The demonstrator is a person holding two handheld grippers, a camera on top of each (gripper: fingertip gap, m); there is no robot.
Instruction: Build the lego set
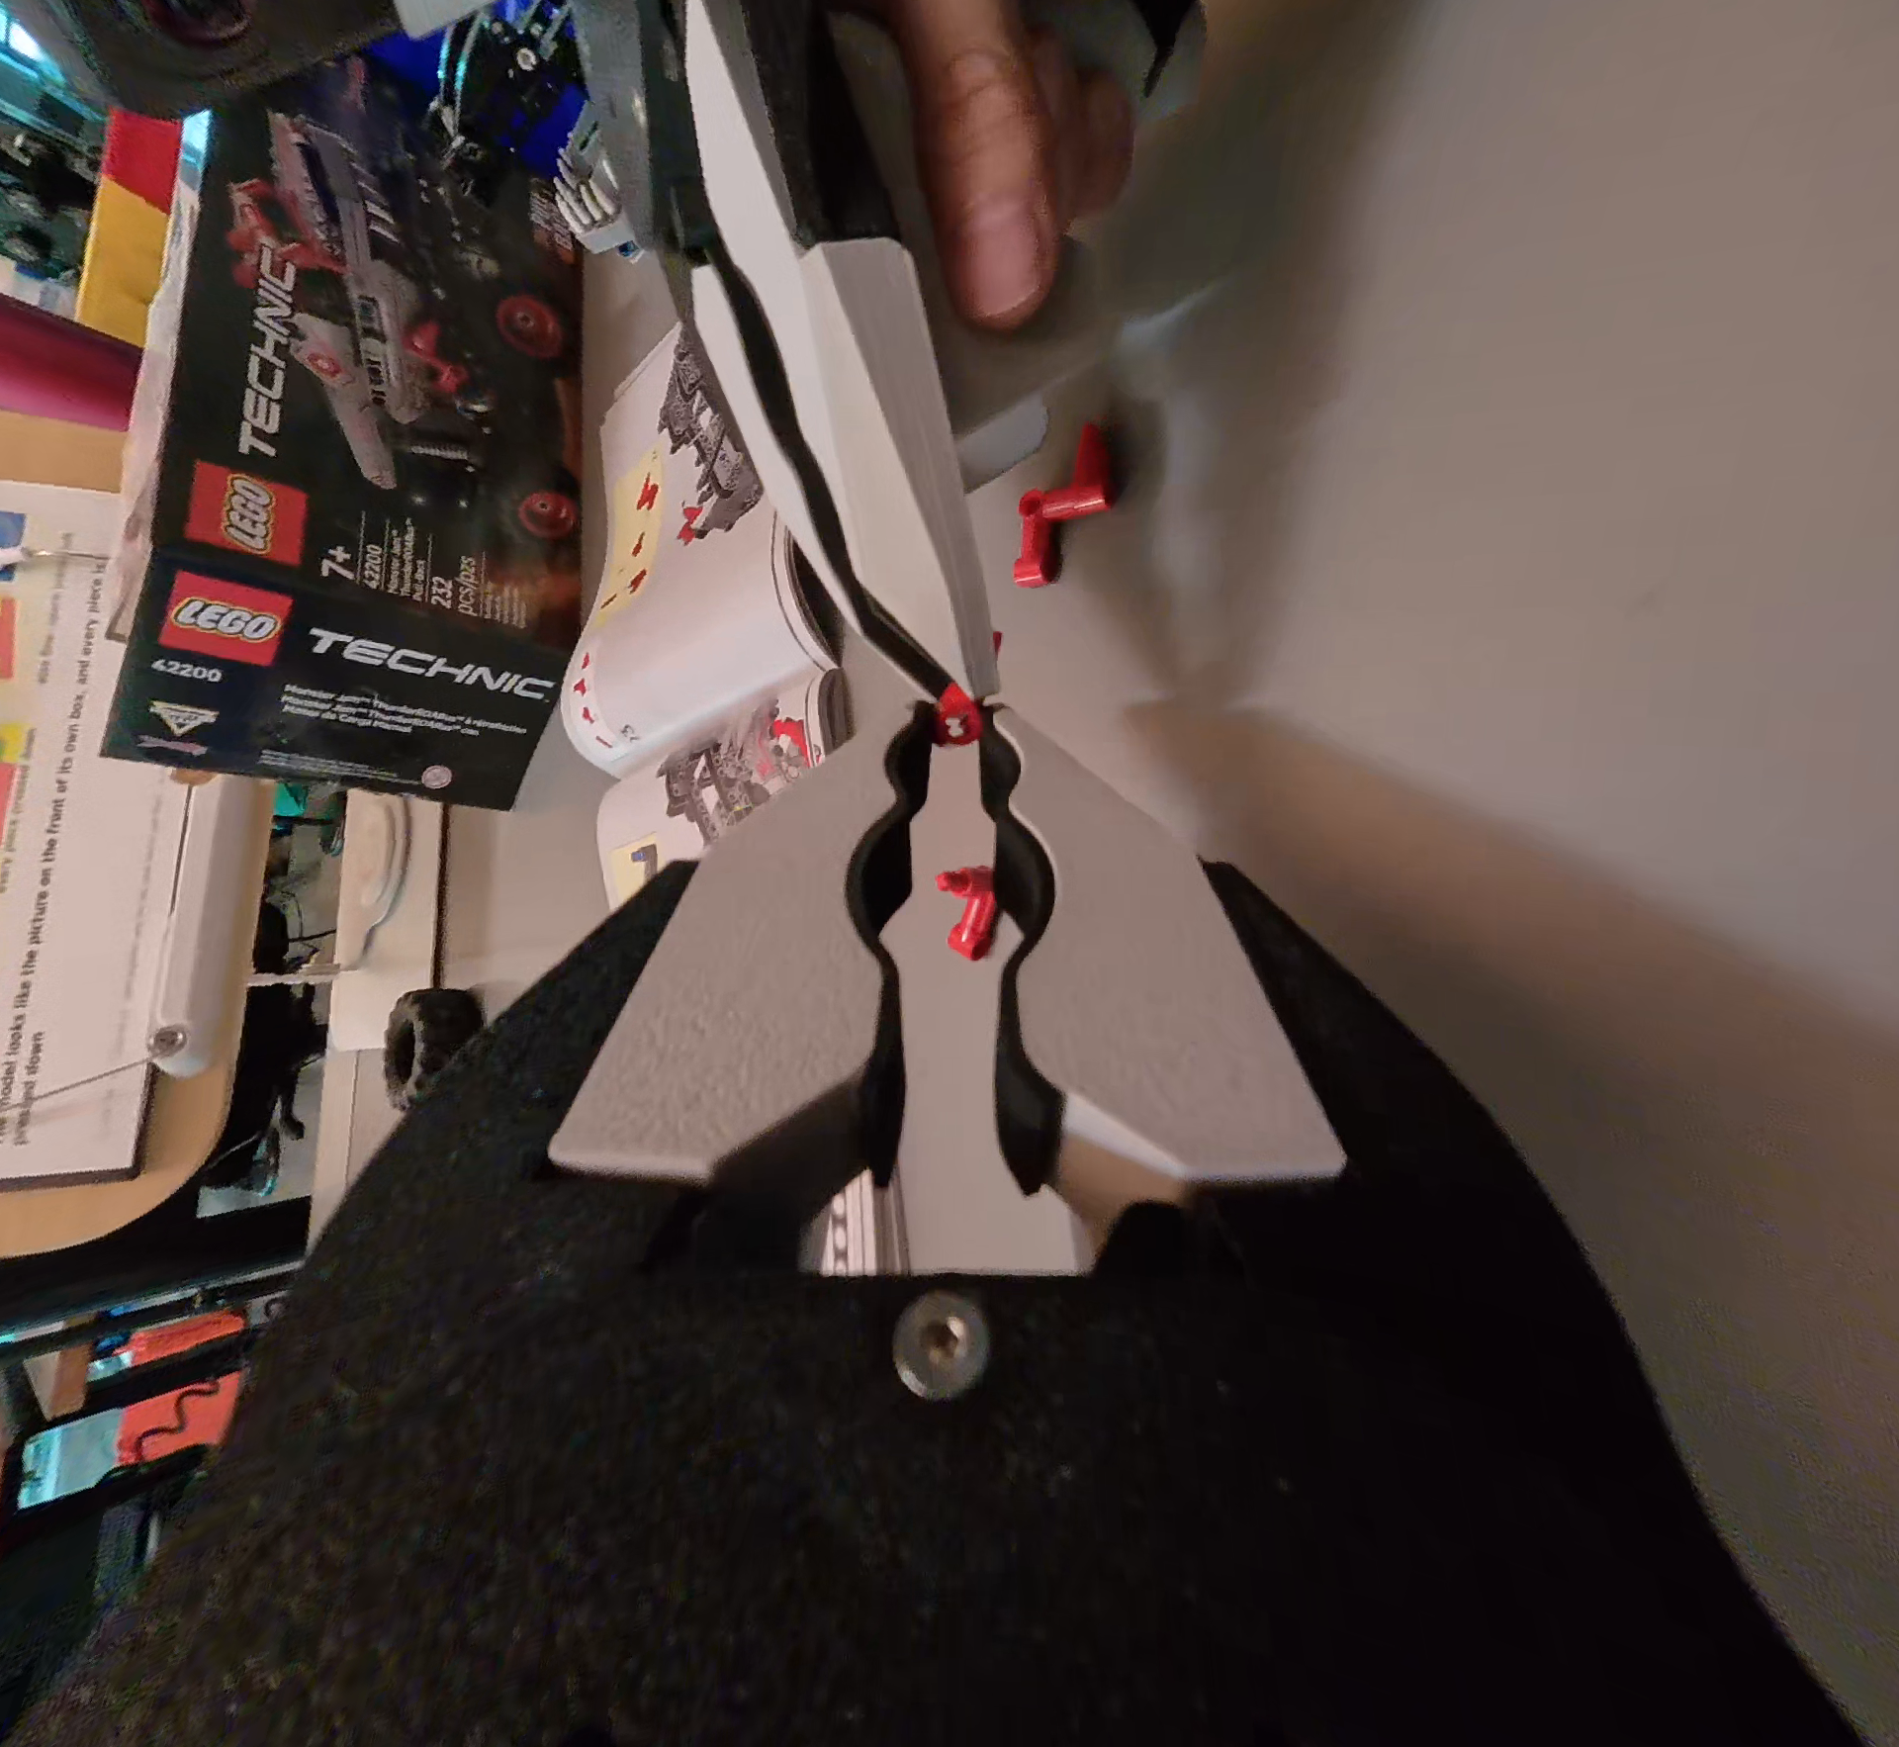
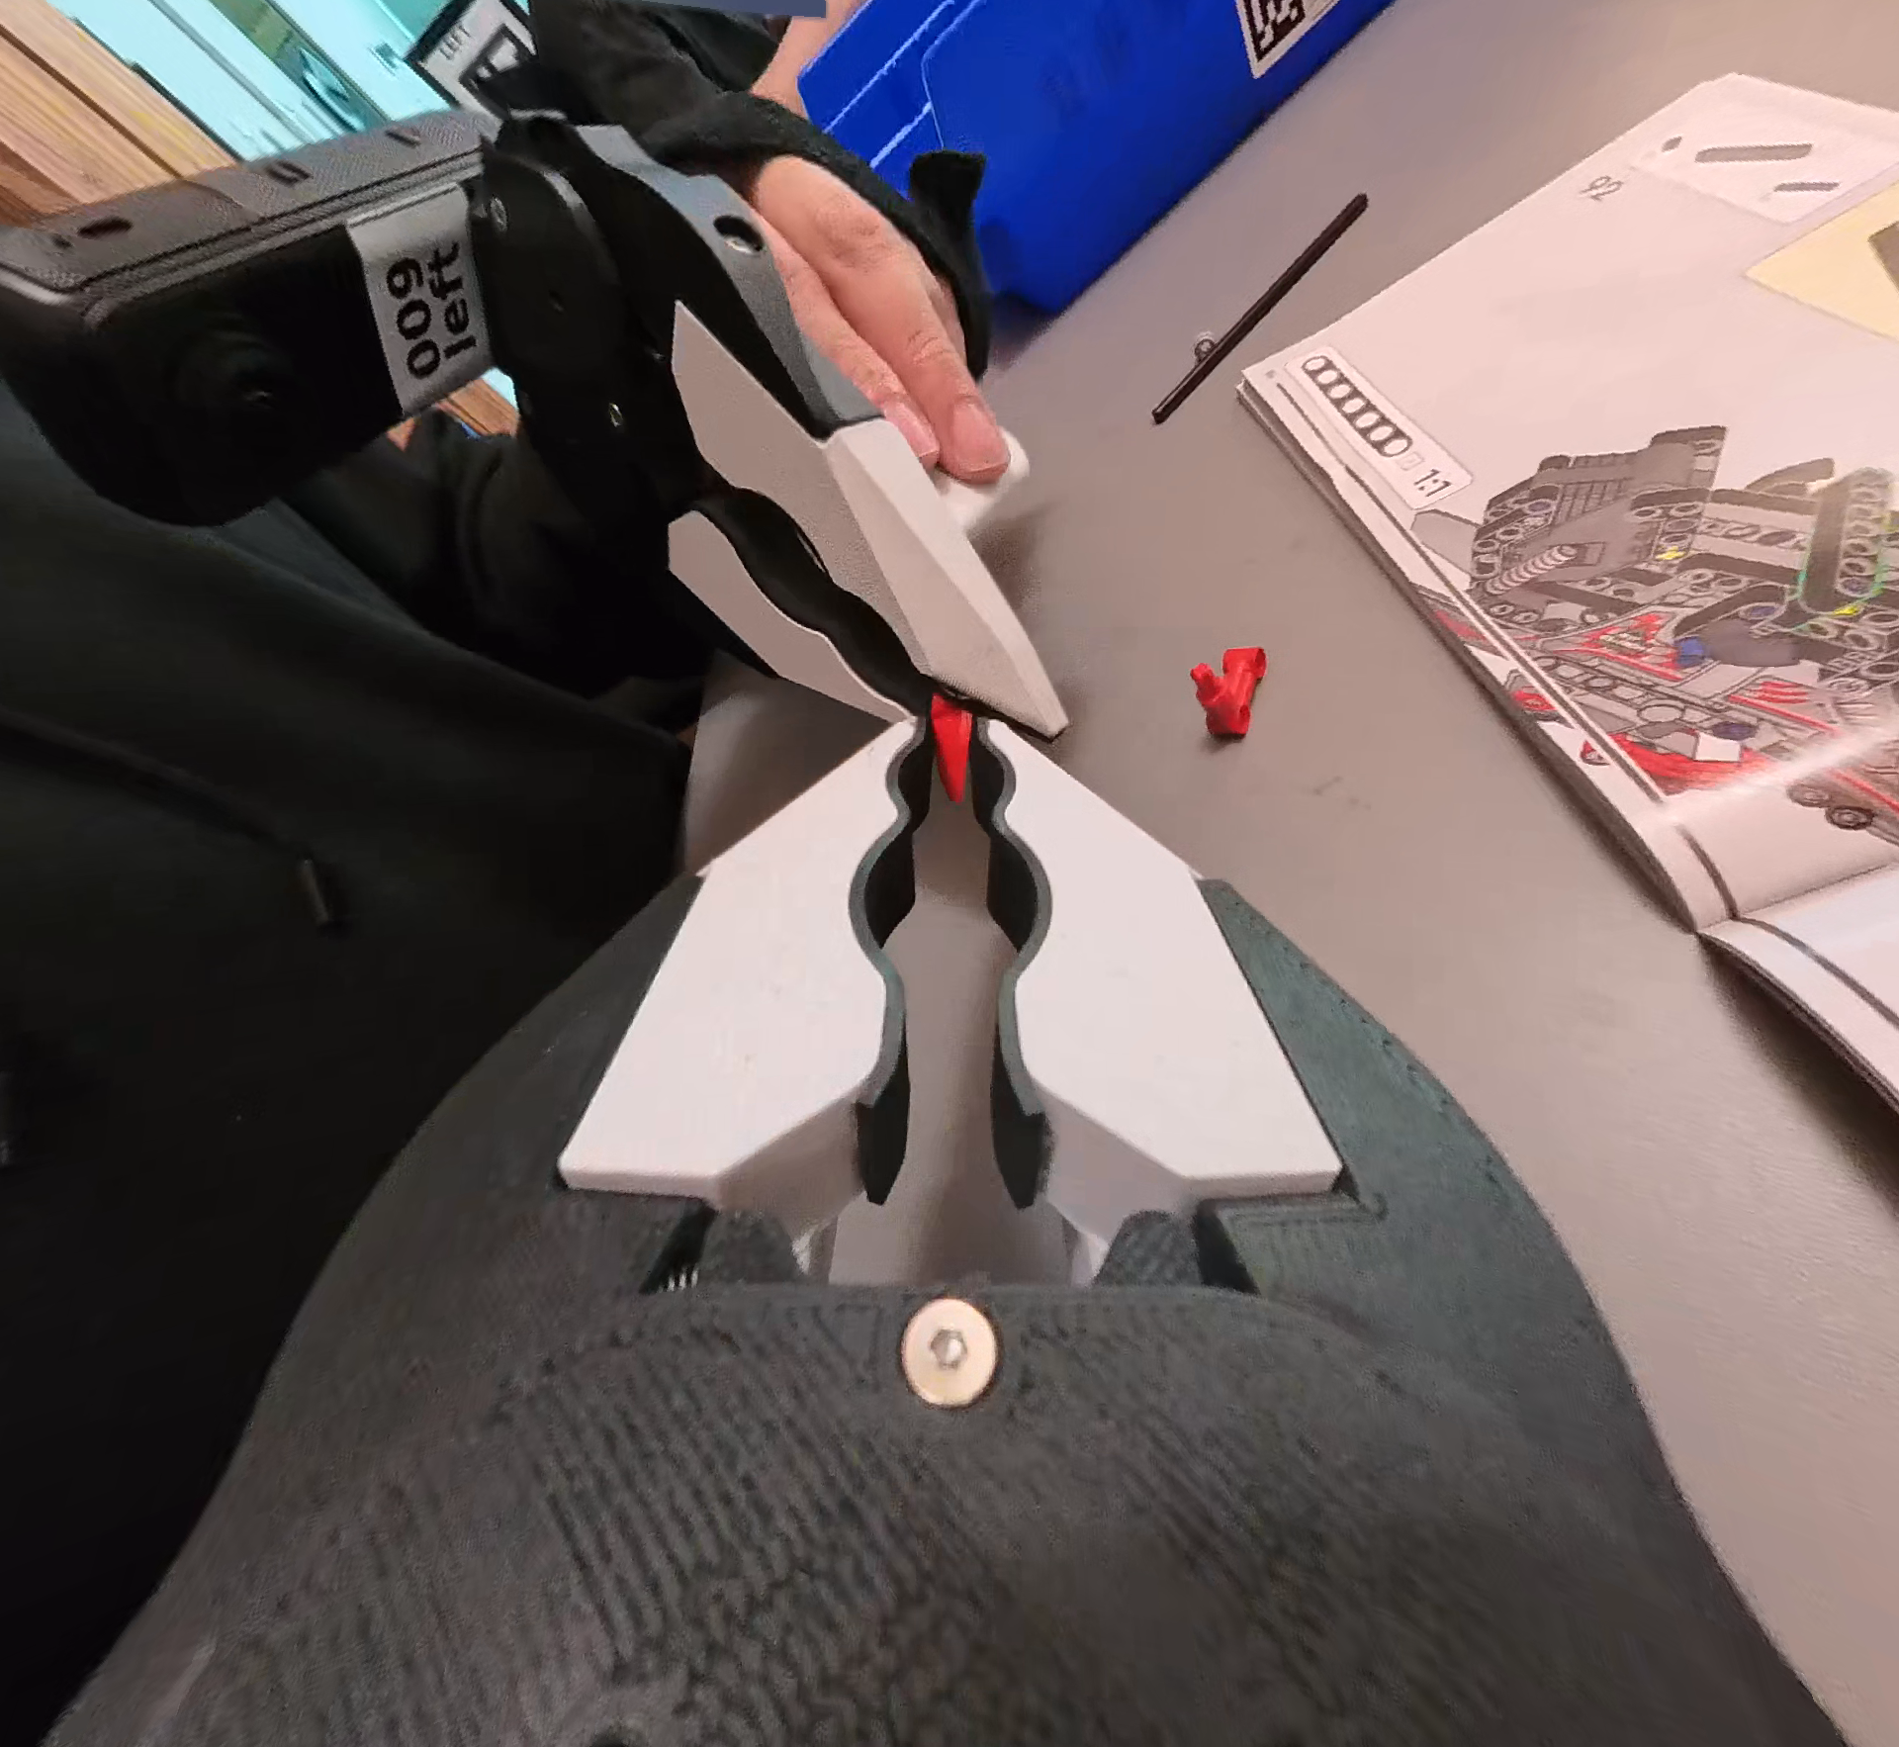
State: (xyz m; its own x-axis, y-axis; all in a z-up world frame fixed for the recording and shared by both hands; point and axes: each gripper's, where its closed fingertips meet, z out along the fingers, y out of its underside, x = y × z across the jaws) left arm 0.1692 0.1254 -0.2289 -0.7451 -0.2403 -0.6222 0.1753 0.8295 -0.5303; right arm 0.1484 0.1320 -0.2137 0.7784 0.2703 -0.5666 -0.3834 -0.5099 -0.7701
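Note:
My left gripper (image 1: 957, 721) and right gripper (image 2: 951, 740) meet tip to tip above the grey table (image 2: 1336, 1030). A small red Lego piece (image 1: 956, 719) sits pinched where the tips meet; it shows as a red pointed part (image 2: 951, 757) in the right wrist view. Both grippers are shut on it. I cannot tell if it is one piece or two pressed together. The right gripper (image 1: 974, 685) comes down from above in the left wrist view. The left gripper (image 2: 976, 711) comes in from the upper left in the right wrist view. Each is held by a hand.
Loose red connectors (image 1: 1064, 505) (image 1: 971, 911) (image 2: 1228, 690) lie on the table. An open instruction booklet (image 2: 1644, 588) (image 1: 699, 608) lies nearby, with a thin black axle (image 2: 1259, 310) and a blue bin (image 2: 1079, 84) behind. The Lego box (image 1: 339, 485) and a black tyre (image 1: 432, 1040) stand farther off. My two grippers' fingertips are within a few centimetres of each other.

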